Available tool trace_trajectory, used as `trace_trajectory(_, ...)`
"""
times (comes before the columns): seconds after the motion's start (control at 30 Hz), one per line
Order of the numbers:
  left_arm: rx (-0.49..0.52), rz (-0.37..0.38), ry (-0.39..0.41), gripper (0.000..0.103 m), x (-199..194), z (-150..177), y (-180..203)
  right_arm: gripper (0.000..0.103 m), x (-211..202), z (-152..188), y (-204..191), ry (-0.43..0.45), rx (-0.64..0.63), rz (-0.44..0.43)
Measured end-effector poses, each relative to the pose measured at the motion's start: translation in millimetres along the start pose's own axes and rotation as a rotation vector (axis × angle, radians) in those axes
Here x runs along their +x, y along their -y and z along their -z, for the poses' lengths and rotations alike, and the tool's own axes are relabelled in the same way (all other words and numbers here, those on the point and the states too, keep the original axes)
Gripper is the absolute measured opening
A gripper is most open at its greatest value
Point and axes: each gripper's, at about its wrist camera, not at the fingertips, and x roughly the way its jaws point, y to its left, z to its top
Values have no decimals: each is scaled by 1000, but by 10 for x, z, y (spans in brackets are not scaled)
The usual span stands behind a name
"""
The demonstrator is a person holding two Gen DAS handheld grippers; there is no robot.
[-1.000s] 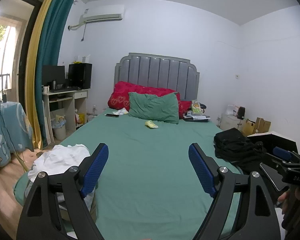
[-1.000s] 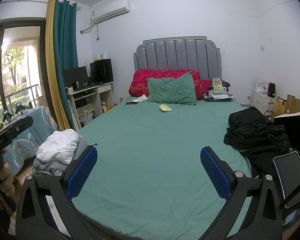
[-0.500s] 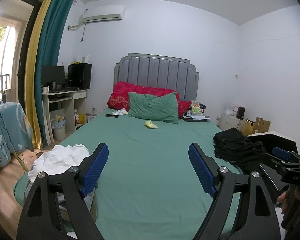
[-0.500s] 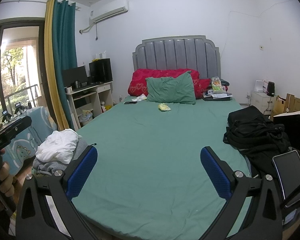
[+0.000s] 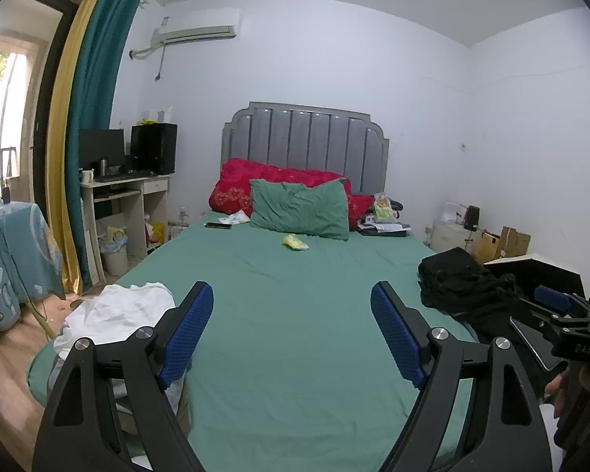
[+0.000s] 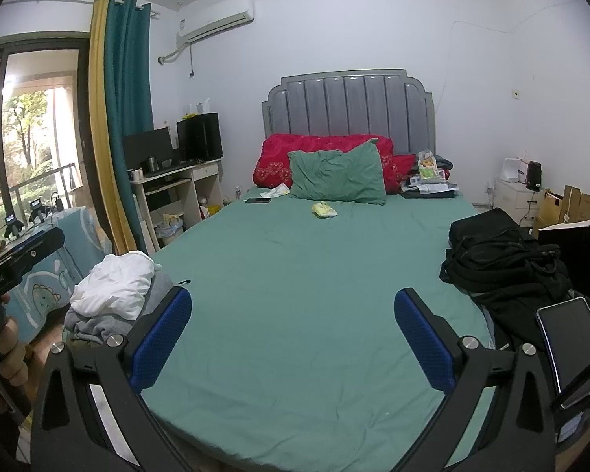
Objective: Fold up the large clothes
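Left wrist view: my left gripper [image 5: 291, 314] is spread wide, empty, above the bed [image 5: 295, 275]; white clothes [image 5: 118, 314] lie at the bed's near left corner.

Right wrist view: my right gripper [image 6: 293, 320] gapes empty too; black clothes [image 6: 499, 263] sit on the bed's right edge.

clothes pile [image 6: 114, 291] on bed's [image 6: 295, 275] left edge, bag [image 6: 495, 251] on right edge, pillow [image 6: 336, 175] before headboard [image 6: 348, 102]

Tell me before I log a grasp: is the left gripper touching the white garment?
Apart. Left wrist view shows the left gripper open over bare sheet, gripping nothing; white garment lies beyond.
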Motion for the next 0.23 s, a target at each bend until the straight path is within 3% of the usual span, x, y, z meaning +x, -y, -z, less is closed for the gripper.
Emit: trace_trajectory(0.23, 19, 24, -5, 85, 31, 1, -31, 102, -1, -2, -7, -1, -1, 2)
